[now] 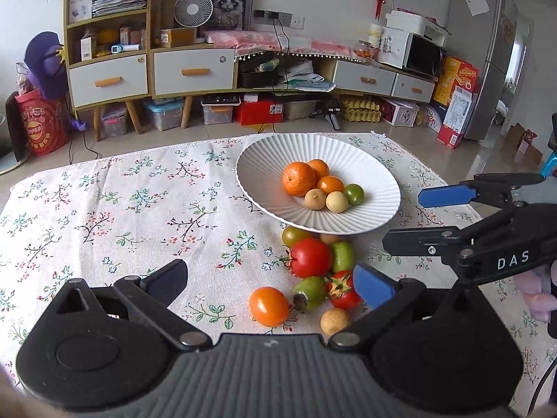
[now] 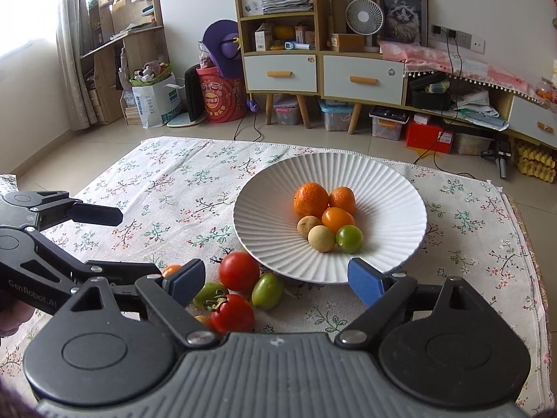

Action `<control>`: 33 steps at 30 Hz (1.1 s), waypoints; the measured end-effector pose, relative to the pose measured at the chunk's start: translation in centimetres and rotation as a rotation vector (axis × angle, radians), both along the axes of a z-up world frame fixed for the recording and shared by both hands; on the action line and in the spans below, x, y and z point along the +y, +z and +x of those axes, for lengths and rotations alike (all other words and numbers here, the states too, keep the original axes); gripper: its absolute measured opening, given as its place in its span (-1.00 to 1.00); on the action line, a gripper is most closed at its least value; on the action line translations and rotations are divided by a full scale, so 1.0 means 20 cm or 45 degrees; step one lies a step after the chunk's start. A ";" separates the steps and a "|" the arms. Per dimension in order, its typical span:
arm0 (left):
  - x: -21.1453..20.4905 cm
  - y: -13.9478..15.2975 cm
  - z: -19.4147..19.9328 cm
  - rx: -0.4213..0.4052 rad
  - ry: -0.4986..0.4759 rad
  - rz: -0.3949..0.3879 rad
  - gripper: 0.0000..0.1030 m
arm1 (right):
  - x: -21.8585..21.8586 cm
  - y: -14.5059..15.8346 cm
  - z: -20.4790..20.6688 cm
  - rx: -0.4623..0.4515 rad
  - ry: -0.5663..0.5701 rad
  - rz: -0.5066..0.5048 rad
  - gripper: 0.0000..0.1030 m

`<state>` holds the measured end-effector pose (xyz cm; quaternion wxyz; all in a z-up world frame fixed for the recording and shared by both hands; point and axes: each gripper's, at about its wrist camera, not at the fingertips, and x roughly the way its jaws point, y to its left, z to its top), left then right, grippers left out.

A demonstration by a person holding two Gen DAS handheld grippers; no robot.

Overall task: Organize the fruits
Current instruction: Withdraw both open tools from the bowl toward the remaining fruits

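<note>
A white ribbed bowl (image 1: 264,160) (image 2: 264,188) on the floral cloth holds two oranges (image 1: 297,178), an orange tomato, two tan longans and a green tomato (image 2: 349,238). Loose fruit lies in front of it: a large red tomato (image 1: 310,257) (image 2: 238,271), green fruits (image 1: 343,256), a small red tomato (image 1: 343,291), an orange tomato (image 1: 269,306) and a longan (image 1: 334,320). My left gripper (image 1: 271,280) is open over the loose fruit, empty. My right gripper (image 2: 275,278) is open and empty near the bowl's front rim; it also shows in the left wrist view (image 1: 407,219).
The floral tablecloth (image 1: 122,209) covers a low table; its far edge borders the tiled floor. Beyond stand a cabinet with drawers (image 1: 195,69), storage boxes, a microwave (image 1: 414,52) and a fridge (image 1: 487,52).
</note>
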<state>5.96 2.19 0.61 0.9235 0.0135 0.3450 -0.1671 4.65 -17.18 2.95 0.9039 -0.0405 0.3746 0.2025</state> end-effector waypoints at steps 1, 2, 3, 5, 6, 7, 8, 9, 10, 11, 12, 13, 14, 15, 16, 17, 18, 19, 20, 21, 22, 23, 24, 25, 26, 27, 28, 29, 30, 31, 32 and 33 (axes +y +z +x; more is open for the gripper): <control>0.02 0.00 -0.01 -0.002 0.002 0.000 0.96 | 0.00 -0.01 -0.01 0.001 0.003 -0.001 0.71; 0.03 -0.01 -0.02 -0.002 0.004 -0.004 0.96 | 0.01 -0.02 -0.02 0.004 0.006 -0.001 0.71; 0.04 -0.01 -0.03 0.002 0.006 -0.008 0.96 | 0.01 -0.03 -0.03 0.009 0.008 0.000 0.71; 0.07 -0.03 -0.05 0.014 0.012 -0.013 0.96 | 0.01 -0.05 -0.05 0.018 0.009 0.000 0.71; 0.08 -0.04 -0.06 0.017 0.014 -0.011 0.96 | 0.01 -0.06 -0.06 0.020 0.011 0.000 0.71; 0.09 -0.05 -0.08 0.019 0.014 -0.003 0.96 | 0.02 -0.07 -0.06 0.021 0.013 -0.001 0.71; 0.09 -0.05 -0.09 0.017 0.012 0.007 0.96 | 0.02 -0.07 -0.07 0.021 0.016 -0.002 0.72; 0.10 -0.06 -0.10 0.014 0.009 0.017 0.96 | 0.02 -0.08 -0.08 0.019 0.018 -0.002 0.73; 0.10 -0.06 -0.12 0.008 0.005 0.030 0.96 | 0.02 -0.08 -0.10 0.016 0.019 -0.001 0.74; 0.11 -0.07 -0.14 0.000 -0.001 0.046 0.96 | 0.02 -0.09 -0.11 0.014 0.021 0.002 0.74; 0.11 -0.08 -0.15 -0.007 -0.007 0.055 0.96 | 0.03 -0.10 -0.12 0.013 0.021 0.007 0.75; 0.12 -0.09 -0.16 -0.012 -0.012 0.063 0.96 | 0.03 -0.11 -0.14 0.011 0.023 0.011 0.76; 0.12 -0.10 -0.17 -0.013 -0.018 0.066 0.96 | 0.03 -0.12 -0.15 0.011 0.026 0.013 0.76; 0.12 -0.11 -0.18 -0.014 -0.025 0.068 0.96 | 0.04 -0.13 -0.16 0.012 0.036 0.014 0.76; 0.12 -0.12 -0.19 -0.013 -0.033 0.069 0.96 | 0.04 -0.14 -0.17 0.014 0.044 0.013 0.76; 0.12 -0.13 -0.20 -0.013 -0.041 0.072 0.96 | 0.05 -0.15 -0.19 0.018 0.058 0.011 0.76; 0.11 -0.14 -0.20 -0.010 -0.048 0.075 0.96 | 0.05 -0.15 -0.19 0.021 0.067 0.009 0.76; 0.11 -0.15 -0.21 -0.007 -0.058 0.080 0.96 | 0.06 -0.16 -0.20 0.025 0.079 0.005 0.76; 0.10 -0.16 -0.21 -0.006 -0.066 0.086 0.96 | 0.06 -0.17 -0.21 0.030 0.089 -0.003 0.76; 0.09 -0.16 -0.21 -0.007 -0.072 0.092 0.96 | 0.07 -0.18 -0.21 0.034 0.093 -0.013 0.76; 0.08 -0.17 -0.21 -0.009 -0.081 0.100 0.96 | 0.08 -0.18 -0.21 0.038 0.097 -0.018 0.76; 0.07 -0.18 -0.21 -0.010 -0.087 0.106 0.96 | 0.08 -0.19 -0.21 0.045 0.101 -0.023 0.76; 0.07 -0.19 -0.21 -0.011 -0.093 0.112 0.96 | 0.08 -0.20 -0.21 0.049 0.101 -0.026 0.76; 0.06 -0.21 -0.20 -0.012 -0.098 0.119 0.96 | 0.08 -0.20 -0.21 0.052 0.100 -0.028 0.76; 0.05 -0.22 -0.20 -0.012 -0.101 0.124 0.96 | 0.08 -0.21 -0.21 0.056 0.097 -0.030 0.76; 0.04 -0.23 -0.20 -0.012 -0.107 0.132 0.96 | 0.09 -0.21 -0.21 0.057 0.093 -0.032 0.76; 0.04 -0.24 -0.20 -0.012 -0.110 0.141 0.96 | 0.09 -0.22 -0.21 0.056 0.088 -0.035 0.75; 0.03 -0.26 -0.19 -0.014 -0.113 0.159 0.96 | 0.09 -0.22 -0.21 0.055 0.085 -0.039 0.74; 0.02 -0.27 -0.19 -0.014 -0.113 0.174 0.96 | 0.09 -0.23 -0.21 0.055 0.082 -0.042 0.72; 0.02 -0.28 -0.18 -0.013 -0.111 0.190 0.96 | 0.09 -0.23 -0.21 0.058 0.080 -0.047 0.68; 0.01 -0.29 -0.18 -0.012 -0.111 0.199 0.96 | 0.09 -0.24 -0.21 0.063 0.078 -0.050 0.65; 0.01 -0.30 -0.17 -0.016 -0.111 0.200 0.96 | 0.09 -0.24 -0.21 0.070 0.078 -0.050 0.58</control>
